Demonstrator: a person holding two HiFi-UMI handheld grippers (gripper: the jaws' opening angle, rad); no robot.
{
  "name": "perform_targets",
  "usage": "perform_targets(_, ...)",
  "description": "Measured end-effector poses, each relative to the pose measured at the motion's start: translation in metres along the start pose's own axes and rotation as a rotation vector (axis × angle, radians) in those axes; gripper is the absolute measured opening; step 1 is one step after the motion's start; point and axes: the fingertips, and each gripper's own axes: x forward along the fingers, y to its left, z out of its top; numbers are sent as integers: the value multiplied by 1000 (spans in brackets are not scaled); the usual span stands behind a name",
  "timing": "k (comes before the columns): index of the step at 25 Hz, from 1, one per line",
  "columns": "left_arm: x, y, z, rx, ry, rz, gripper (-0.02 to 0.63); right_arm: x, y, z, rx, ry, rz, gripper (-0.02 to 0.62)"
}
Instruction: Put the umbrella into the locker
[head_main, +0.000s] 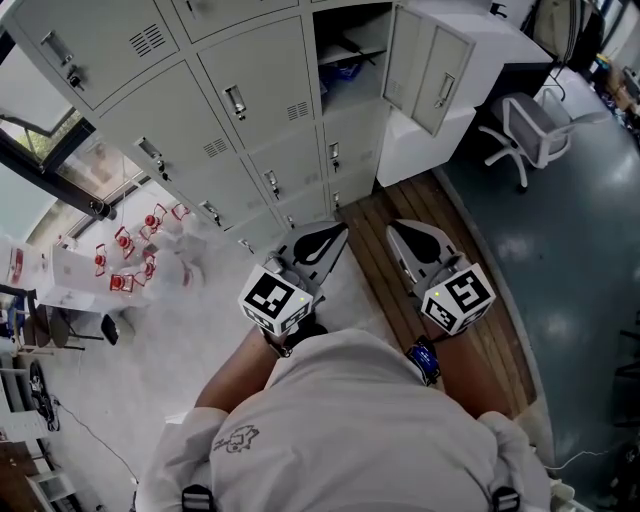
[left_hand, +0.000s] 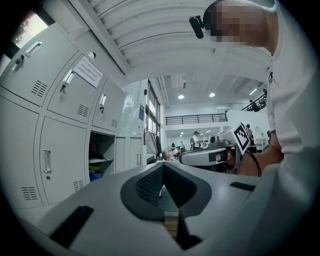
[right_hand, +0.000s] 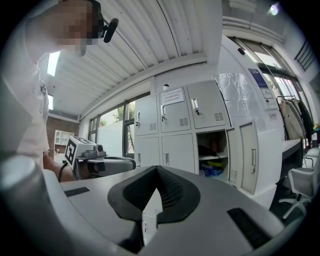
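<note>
My left gripper (head_main: 338, 232) and right gripper (head_main: 396, 228) are held side by side in front of the person's chest, pointing level at a wall of grey lockers. Both are shut with nothing between the jaws, as the left gripper view (left_hand: 162, 166) and the right gripper view (right_hand: 157, 169) show. One locker (head_main: 350, 45) stands open, with its door (head_main: 432, 62) swung out to the right. Inside it (right_hand: 212, 152) are a dark thing on the upper shelf and blue and yellow items below. I cannot tell whether the dark thing is the umbrella.
A white office chair (head_main: 530, 130) and a white cabinet (head_main: 425, 145) stand right of the lockers. A strip of wooden floor (head_main: 420, 205) runs ahead of the grippers. A window at the left shows red chairs (head_main: 130, 262) outside. Coats (right_hand: 295, 117) hang at the far right.
</note>
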Motion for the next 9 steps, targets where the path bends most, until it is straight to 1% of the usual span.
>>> perform_targets(4, -1, -1, -4, -16, 8, 19, 11, -4, 0, 0, -9, -3, 14, 41)
perform_targets(9, 3, -7, -5, -23, 13, 15, 11, -8, -4, -2, -2, -1, 20, 41)
